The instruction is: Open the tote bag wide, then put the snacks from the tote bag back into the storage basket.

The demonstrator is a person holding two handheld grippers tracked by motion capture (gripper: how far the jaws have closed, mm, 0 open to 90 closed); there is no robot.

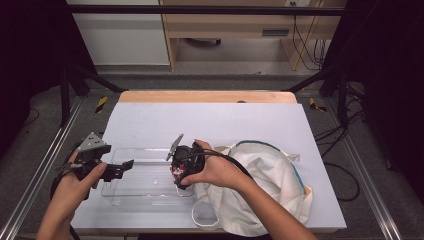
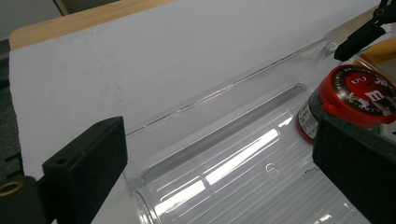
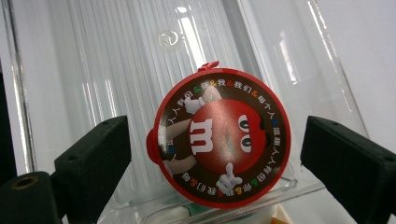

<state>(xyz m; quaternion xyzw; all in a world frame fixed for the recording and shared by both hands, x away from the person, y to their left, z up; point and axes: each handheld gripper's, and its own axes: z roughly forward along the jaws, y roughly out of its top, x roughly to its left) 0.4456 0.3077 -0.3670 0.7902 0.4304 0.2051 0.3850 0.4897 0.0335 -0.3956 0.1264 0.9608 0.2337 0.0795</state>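
**Candy tub set in clear tray, right jaws off it**

Right gripper [image 1: 176, 175] hung over the right end of the clear plastic tray [image 1: 145, 192], jaws pointing down. In the right gripper view the jaws stood wide on either side of the candy tub [image 3: 223, 144], gaps visible at 3 and 9 o'clock of the red lid, pads not touching it. So released, tub between the jaws but not gripped. The tub stood upright on the ribbed tray floor, at the tray's right end, close to the end wall. Lid was red with a round cartoon candy face and a ring of small printed characters; a small tab stuck out at 12 o'clock in that view.

Left gripper [image 1: 125, 167] sat at the tray's left end, at 9 o'clock from the tub, jaws level and pointing along the tray. In the left gripper view its jaws were apart with nothing held; the tray rim [image 2: 224, 91] ran between them and the tub [image 2: 345, 100] showed at 2 o'clock beside the right jaw.

White cloth bag [image 1: 265, 175] lay crumpled at 3 o'clock of the tray, under the person's right forearm. All of it rested on a pale grey table mat [image 1: 220, 117].
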